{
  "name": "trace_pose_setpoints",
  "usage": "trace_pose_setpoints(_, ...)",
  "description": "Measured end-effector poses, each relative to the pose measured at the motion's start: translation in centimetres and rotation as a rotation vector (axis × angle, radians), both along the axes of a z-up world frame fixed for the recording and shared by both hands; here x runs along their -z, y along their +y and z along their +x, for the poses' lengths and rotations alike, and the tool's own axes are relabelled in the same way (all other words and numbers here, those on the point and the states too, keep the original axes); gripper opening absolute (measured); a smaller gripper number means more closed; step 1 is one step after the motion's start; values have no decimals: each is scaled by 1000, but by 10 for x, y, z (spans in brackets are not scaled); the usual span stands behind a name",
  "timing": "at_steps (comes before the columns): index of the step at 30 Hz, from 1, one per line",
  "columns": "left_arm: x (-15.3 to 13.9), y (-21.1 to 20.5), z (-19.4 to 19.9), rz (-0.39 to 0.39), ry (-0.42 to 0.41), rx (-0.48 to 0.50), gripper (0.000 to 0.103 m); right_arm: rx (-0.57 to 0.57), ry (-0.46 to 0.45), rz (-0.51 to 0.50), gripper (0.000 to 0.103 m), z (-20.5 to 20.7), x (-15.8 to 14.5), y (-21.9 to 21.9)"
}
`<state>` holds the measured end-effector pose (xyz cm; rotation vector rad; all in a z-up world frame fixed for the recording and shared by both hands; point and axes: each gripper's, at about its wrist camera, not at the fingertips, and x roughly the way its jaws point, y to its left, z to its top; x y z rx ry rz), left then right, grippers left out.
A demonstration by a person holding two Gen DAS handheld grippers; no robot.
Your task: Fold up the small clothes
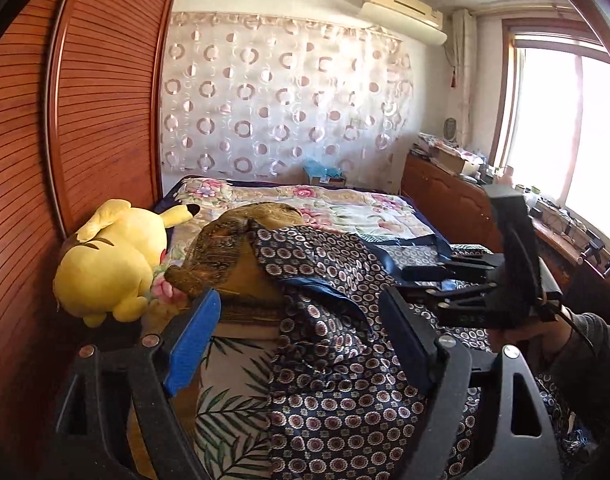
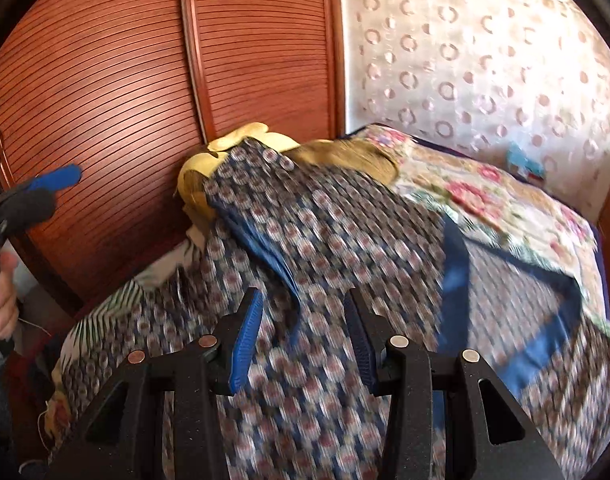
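The patterned garment, dark blue with small ringed flowers and plain blue trim, lies crumpled on the bed, heaped over its near end, and it serves as the landmark here. At the garment's far left edge sits a yellow plush toy, close against the slatted wooden wardrobe door; between the toy and the garment rests a brownish-gold cushion, which the cloth partly covers. Beyond the garment a floral quilt spreads toward the ring-patterned curtain. The left tongs hang above the garment's near part with their blue-padded fingers wide apart and nothing between them. The right tongs hover over the garment's middle in the right wrist view, which is smeared by motion; their fingers stand partly apart, and the cloth shows beneath the gap rather than pinched in it. From the left wrist view the right tongs appear at the garment's right side, carried by a hand in a grey sleeve. A leaf-print sheet shows at the garment's near left edge.
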<state>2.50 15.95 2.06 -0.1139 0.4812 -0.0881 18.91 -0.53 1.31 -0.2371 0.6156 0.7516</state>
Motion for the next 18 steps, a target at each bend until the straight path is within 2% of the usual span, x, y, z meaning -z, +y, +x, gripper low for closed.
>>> trace_pose_setpoints(5, 7, 6, -4, 3, 7, -15, 82, -61, 7, -14, 44, 24, 6, 43)
trace_pose_setpoints(9, 12, 13, -5, -4, 14, -26, 82, -86, 17, -80, 44, 42, 19, 75)
trace_pose_setpoints(12, 16, 16, -3, -10, 21, -31, 82, -73, 16, -139, 44, 57, 25, 91)
trace_pose_setpoints(18, 24, 15, 0, -18, 35, -28, 82, 43, 15, -155, 44, 95, 20, 92)
